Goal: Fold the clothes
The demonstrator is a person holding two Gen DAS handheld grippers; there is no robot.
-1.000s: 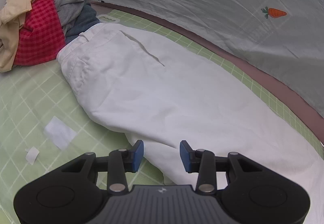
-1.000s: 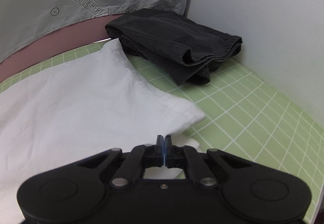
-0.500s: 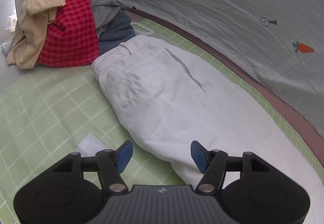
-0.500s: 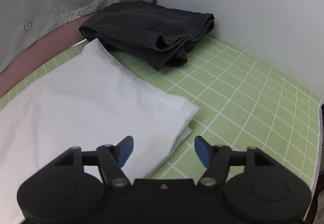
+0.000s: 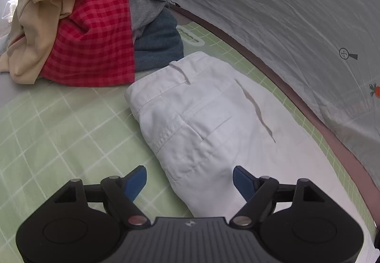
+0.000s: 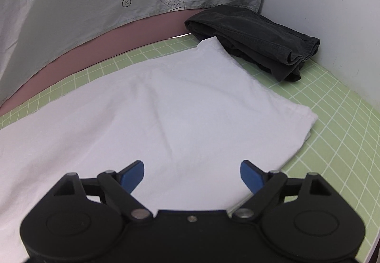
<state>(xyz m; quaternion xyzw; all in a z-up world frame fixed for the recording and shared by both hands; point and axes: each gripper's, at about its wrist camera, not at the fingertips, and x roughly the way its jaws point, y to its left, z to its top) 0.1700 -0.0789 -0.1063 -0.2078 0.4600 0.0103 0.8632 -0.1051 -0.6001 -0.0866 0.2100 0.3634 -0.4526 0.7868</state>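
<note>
Green gridded matting (image 5: 59, 125) covers the bench in the left wrist view, with a grey printed sheet (image 5: 273, 13) hanging behind at 1 o'clock. White trousers (image 5: 209, 120) lie folded lengthwise on the mat, waistband toward 11 o'clock, legs running off toward 4 o'clock. Just beyond the waistband sits a heap of unfolded clothes (image 5: 90, 25): beige, red check, grey and dark teal pieces, the teal one close beside the waistband. The left tongs (image 5: 190, 179) hover over the near edge of the trousers at 6 o'clock, jaws spread wide after having just been opening, gripping nothing, though the cloth shows between the blue pads.

Right wrist view: the same mat (image 6: 332, 120) meets a white wall at 2 o'clock. The trouser legs (image 6: 154, 108) fill the centre, hems ending at 3 o'clock. A folded black garment (image 6: 256, 39) rests at 1 o'clock, its near edge touching the far hem corner. The right tongs (image 6: 192, 175) hang over the white cloth at 6 o'clock, jaws wide after having just been opening, holding nothing.
</note>
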